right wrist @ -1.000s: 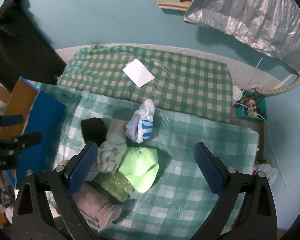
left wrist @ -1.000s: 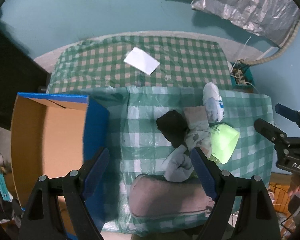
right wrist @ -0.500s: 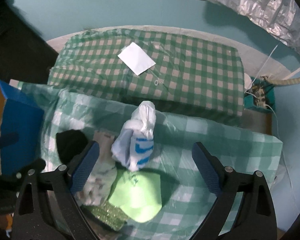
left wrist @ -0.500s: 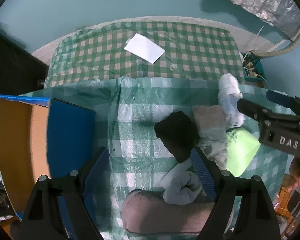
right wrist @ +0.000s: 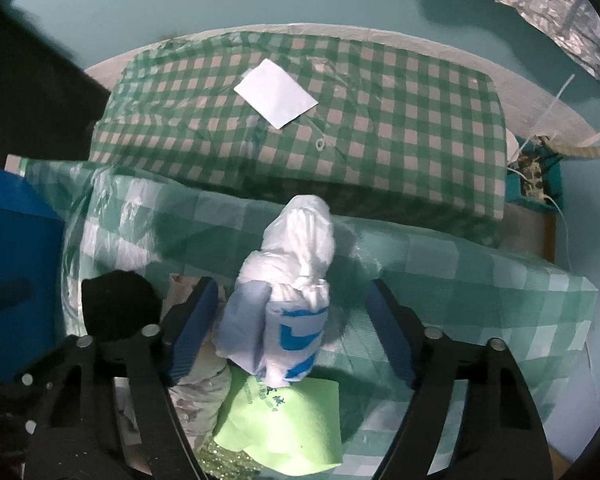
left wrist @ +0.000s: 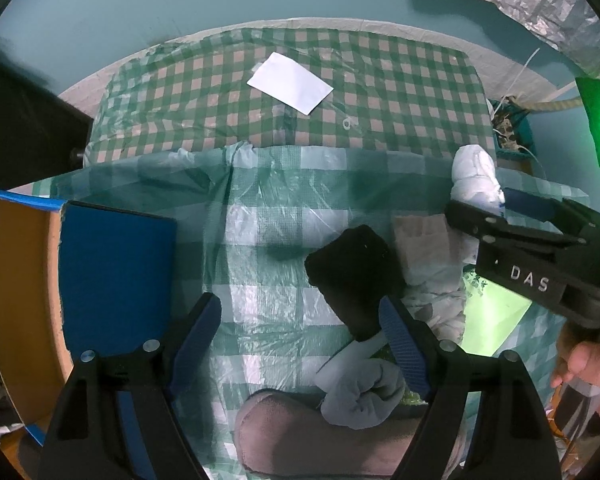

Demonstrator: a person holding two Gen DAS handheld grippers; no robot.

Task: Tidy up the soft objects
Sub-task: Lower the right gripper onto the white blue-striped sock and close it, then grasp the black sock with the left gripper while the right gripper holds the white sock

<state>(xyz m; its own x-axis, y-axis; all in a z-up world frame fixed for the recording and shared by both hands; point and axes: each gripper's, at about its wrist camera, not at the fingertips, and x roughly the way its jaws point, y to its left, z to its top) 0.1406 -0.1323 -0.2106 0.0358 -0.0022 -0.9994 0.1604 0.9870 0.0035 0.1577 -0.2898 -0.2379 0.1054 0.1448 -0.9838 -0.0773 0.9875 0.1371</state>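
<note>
The right claw (right wrist: 288, 332) is gaping wide around the white tied bag (right wrist: 288, 304), not gripping; slick plastic could be slipping out, dragging the lime cloth (right wrist: 296, 428) beneath. The left claw (left wrist: 300, 344) is hanging wide, the black bundle (left wrist: 356, 276) just beyond its right finger. Counting: one bag, one lime cloth, one black bundle, one blue box (left wrist: 112, 272) off left.

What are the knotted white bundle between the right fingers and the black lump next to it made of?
White bundle: looks like thin plastic bag film, crinkled, slightly glossy, knotted, with blue print. Black lump: probably knit or fleece fabric, matte and shapeless; weave too dark to tell.
</note>
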